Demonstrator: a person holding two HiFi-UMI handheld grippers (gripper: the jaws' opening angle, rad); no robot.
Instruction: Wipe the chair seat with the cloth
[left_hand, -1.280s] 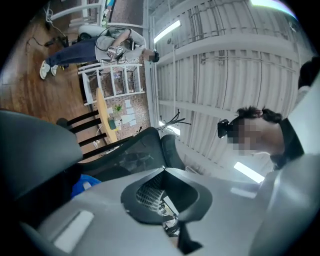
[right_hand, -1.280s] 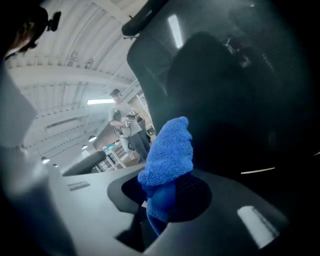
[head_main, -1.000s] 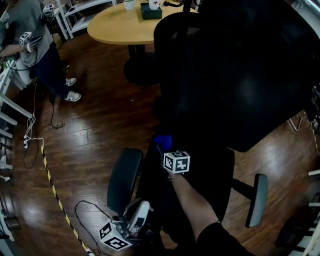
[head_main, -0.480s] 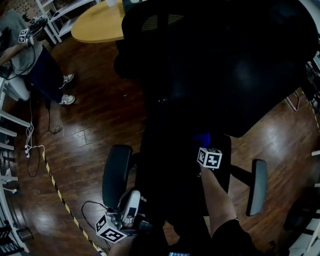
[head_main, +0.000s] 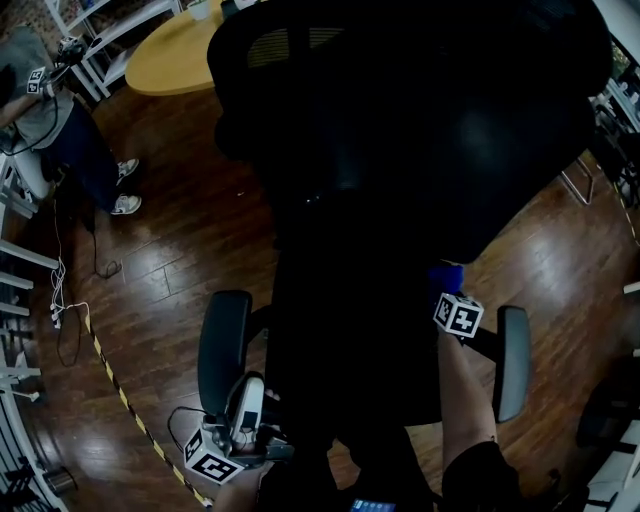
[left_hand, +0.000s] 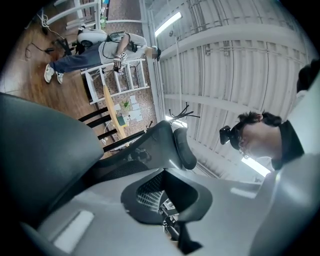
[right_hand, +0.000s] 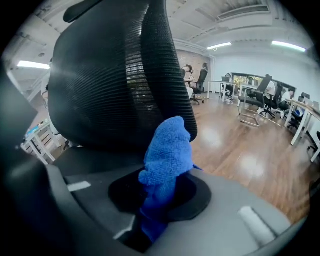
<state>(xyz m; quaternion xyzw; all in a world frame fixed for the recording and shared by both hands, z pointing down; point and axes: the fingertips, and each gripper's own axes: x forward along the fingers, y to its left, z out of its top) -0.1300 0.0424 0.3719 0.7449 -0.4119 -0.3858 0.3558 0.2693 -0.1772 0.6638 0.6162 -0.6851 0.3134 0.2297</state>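
Since a second ago, the right gripper (head_main: 449, 288) has slid across the chair seat (head_main: 350, 340) to its right edge, just beside the right armrest (head_main: 512, 362), jaws clamped on the blue cloth (head_main: 446, 272). The left gripper (head_main: 248, 395) sits low by the left armrest (head_main: 222, 338), jaws together, empty.

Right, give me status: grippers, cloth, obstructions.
Right gripper shut on blue cloth, at seat right side. Left gripper shut, empty, low by armrest. Nothing seen blocking.
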